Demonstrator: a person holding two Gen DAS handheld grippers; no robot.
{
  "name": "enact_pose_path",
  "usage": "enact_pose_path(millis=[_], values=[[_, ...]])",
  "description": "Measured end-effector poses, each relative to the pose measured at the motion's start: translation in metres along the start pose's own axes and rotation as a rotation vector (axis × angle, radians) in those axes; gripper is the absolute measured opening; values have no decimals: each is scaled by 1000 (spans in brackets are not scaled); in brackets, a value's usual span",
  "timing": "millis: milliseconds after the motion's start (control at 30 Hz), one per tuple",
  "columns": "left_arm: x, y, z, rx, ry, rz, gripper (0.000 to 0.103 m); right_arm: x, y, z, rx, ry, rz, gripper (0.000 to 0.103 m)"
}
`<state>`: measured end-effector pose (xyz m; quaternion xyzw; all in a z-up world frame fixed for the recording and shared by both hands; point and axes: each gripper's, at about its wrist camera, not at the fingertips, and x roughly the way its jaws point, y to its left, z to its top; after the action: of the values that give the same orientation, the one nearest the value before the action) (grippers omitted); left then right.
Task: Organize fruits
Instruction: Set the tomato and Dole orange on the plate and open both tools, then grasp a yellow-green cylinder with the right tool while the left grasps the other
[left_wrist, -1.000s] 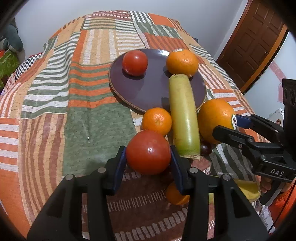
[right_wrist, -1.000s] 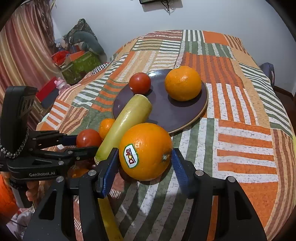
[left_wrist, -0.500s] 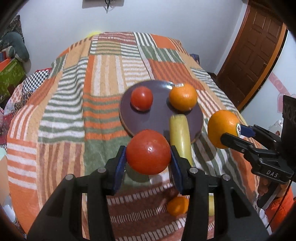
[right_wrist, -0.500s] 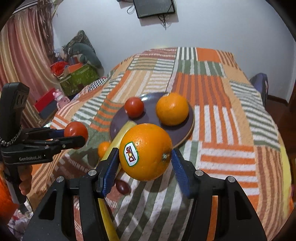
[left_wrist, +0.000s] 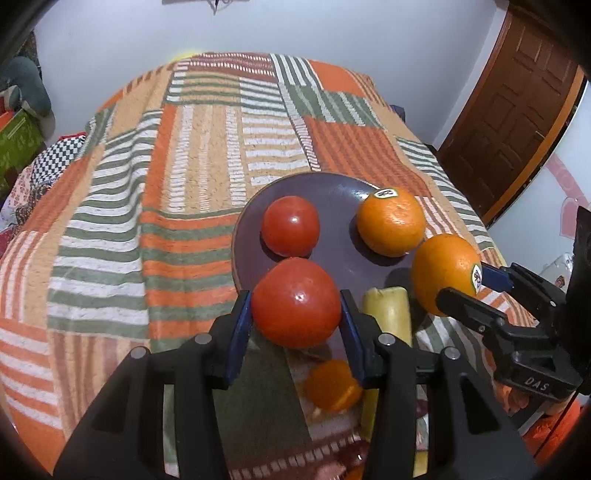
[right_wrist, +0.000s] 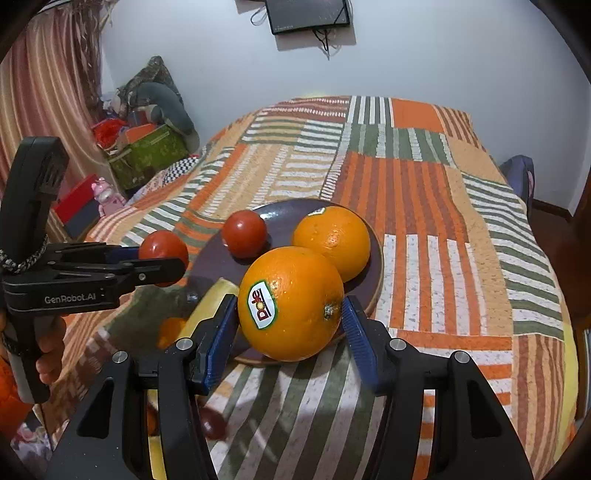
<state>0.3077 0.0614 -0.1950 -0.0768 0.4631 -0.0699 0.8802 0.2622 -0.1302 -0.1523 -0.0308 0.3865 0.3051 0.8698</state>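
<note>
My left gripper (left_wrist: 295, 321) is shut on a red tomato (left_wrist: 295, 302) and holds it in the air by the near rim of the dark purple plate (left_wrist: 332, 195). My right gripper (right_wrist: 290, 332) is shut on a stickered orange (right_wrist: 291, 302), held above the plate's near edge (right_wrist: 373, 295). On the plate lie a second tomato (left_wrist: 290, 226) and a second orange (left_wrist: 390, 222). A pale green-yellow long fruit (left_wrist: 388, 314) leans on the plate's near rim. A small orange fruit (left_wrist: 332, 384) lies on the cloth below my left gripper.
The table wears a striped patchwork cloth (left_wrist: 184, 166). A small dark fruit (right_wrist: 212, 424) and a yellow banana (right_wrist: 155, 454) lie near the front edge. A wooden door (left_wrist: 517, 110) stands at the right; boxes and clutter (right_wrist: 147, 147) sit at the left.
Both grippers have risen and moved forward with their fruits, from just above the cloth to over the plate's near rim. The fruits on the plate have not moved.
</note>
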Motion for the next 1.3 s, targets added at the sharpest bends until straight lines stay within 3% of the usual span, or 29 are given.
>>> enact_pose_path(millis=[233, 700, 900, 1067, 1300], values=[[33, 1, 12, 47, 35, 33, 46, 12, -1, 0, -22, 11, 3, 54], [45, 0, 12, 49, 47, 41, 47, 19, -6, -4, 6, 52, 35, 54], [22, -1, 12, 4, 16, 21, 52, 17, -2, -2, -3, 59, 9, 56], [-11, -11, 6, 30, -24, 26, 52, -1, 2, -2, -14, 40, -8, 64], [-58, -26, -22, 77, -53, 38, 58, -36, 18, -11, -40, 25, 10, 64]])
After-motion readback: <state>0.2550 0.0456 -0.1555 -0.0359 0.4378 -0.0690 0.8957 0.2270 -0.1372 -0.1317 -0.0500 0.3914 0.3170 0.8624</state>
